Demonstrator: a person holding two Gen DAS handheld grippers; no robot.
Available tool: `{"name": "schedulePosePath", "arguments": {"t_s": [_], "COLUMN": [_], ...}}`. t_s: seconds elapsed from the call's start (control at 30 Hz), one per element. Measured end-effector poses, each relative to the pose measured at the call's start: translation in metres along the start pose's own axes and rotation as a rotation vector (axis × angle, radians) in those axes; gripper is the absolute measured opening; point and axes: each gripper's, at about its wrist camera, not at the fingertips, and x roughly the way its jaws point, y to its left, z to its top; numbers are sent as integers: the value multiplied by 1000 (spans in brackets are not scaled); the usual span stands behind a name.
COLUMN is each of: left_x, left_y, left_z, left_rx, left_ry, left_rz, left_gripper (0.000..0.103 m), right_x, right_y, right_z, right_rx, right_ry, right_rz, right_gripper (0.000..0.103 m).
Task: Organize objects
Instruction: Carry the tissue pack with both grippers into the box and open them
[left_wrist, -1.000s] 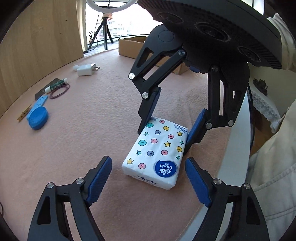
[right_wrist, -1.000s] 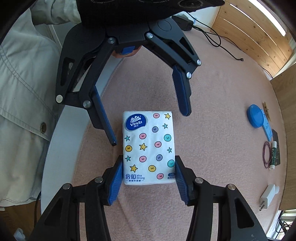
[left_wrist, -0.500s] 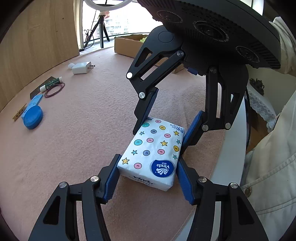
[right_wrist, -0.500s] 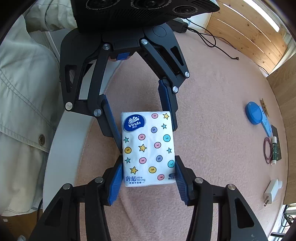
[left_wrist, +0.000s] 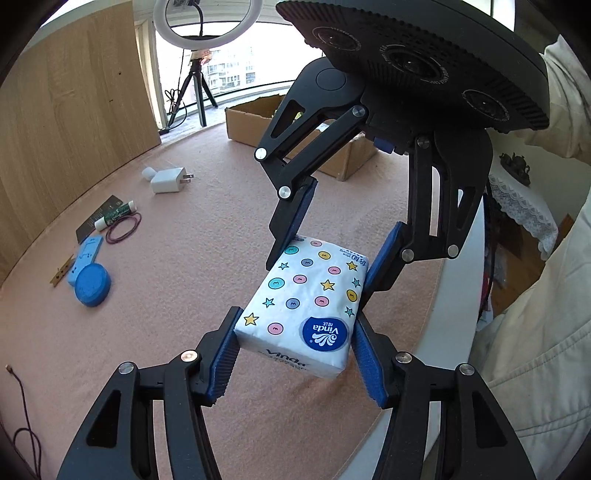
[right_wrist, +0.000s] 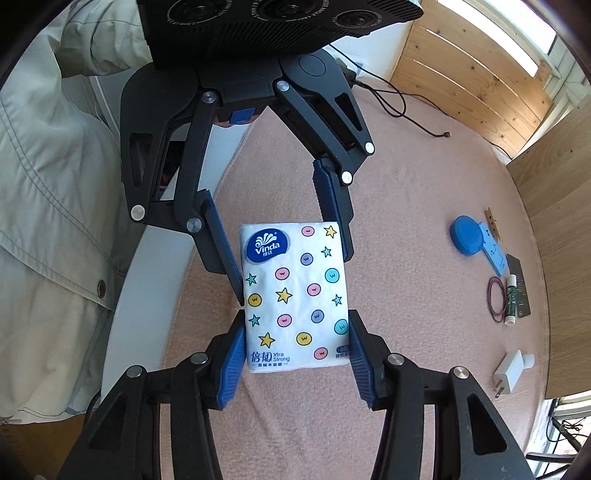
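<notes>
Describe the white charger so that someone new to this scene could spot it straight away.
On the pink mat, look past the tissue pack toward the wooden wall. The charger lies beyond the row of small items there, next to a small white cap. It is the only white block with two metal prongs.

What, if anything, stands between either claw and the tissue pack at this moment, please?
Nothing visible does. The left claw and the right claw each have both pads pressed directly against opposite sides of the tissue pack, one claw at each end, with no other object in between.
</notes>
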Motion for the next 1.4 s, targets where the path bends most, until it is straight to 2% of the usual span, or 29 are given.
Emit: {"name": "schedulePosePath", "arguments": {"t_s": [0.33,0.67,0.97,1.4], "left_x": [1,17,53,140], "left_y": [4,-5,-29,-84], "left_z": [53,94,149,253], "left_rx": [96,167,239,324], "left_ry": [-10,-6,-13,-47], "left_rz": [23,-3,-45,-124], "left_gripper": [61,61,61,61], "right_x": [-34,-60,-89,-142], "right_y": [-19,-24,-25,-23], "right_z": [-15,-47,-99,-208], "right_rx": [28,76,148,228], "right_ry": [-14,-18,-2,84], "right_rz": [-95,-147,-205,-270], "right_gripper": [46,46,46,46]}}
